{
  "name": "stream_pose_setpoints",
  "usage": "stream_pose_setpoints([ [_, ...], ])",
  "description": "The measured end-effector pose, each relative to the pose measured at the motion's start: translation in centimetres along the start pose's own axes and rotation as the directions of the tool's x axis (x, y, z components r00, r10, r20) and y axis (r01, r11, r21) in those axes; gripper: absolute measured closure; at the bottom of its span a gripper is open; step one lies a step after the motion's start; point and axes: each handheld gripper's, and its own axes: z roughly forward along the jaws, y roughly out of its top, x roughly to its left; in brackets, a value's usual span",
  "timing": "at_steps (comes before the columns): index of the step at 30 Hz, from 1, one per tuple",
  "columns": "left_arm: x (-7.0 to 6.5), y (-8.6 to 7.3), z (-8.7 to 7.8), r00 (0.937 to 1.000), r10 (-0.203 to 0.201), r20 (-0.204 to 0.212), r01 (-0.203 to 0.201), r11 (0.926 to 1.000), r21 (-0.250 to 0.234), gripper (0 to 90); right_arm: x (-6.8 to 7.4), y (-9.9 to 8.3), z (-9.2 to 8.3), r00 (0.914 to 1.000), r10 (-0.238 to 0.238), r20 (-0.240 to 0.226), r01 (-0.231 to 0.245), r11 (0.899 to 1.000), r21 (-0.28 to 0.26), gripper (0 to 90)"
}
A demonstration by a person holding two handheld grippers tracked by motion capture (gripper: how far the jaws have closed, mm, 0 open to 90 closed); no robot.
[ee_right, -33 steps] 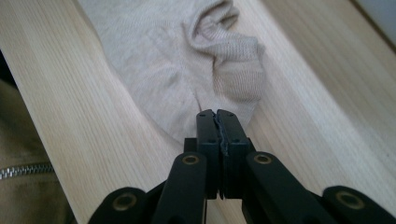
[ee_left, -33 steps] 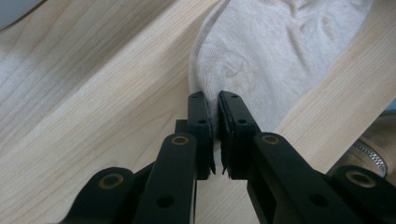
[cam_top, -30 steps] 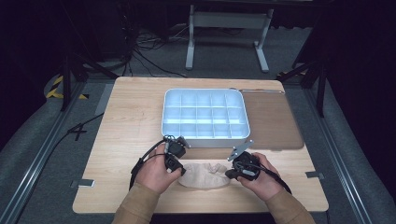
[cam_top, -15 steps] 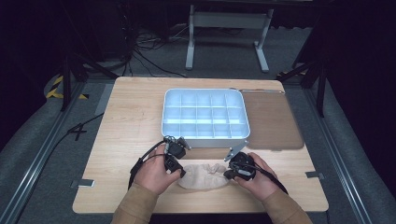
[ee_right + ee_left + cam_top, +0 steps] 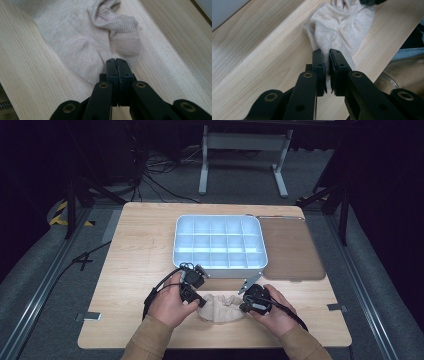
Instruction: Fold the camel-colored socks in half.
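near the front edge of the table [image 5: 125, 270] lies a beige knit sock [image 5: 222, 307], rumpled, between the two hands and just in front of the white compartment tray [image 5: 219, 270]. it looks like an early stage of handling: both ends are gripped, but the sock is still bunched and lying on the wood, so any straightening, folding or lifting is left to do. the left gripper [image 5: 326, 60] has its jaws drawn narrow on a pinch of the sock's edge, with fabric showing between them. the right gripper [image 5: 116, 65] has its jaws pressed together at the sock's hem beside the ribbed cuff [image 5: 125, 45], apparently nipping the edge.
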Motion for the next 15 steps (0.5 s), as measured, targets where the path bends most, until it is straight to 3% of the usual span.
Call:
stream_pose_setpoints([
  [15,-1.9,2.4,0.6,0.9979,0.062,0.016,-0.062,0.9977,-0.026,83.2,-0.1,-0.1,0.0,0.9999,0.013,-0.007,-0.013,1.000,-0.009,90.0],
])
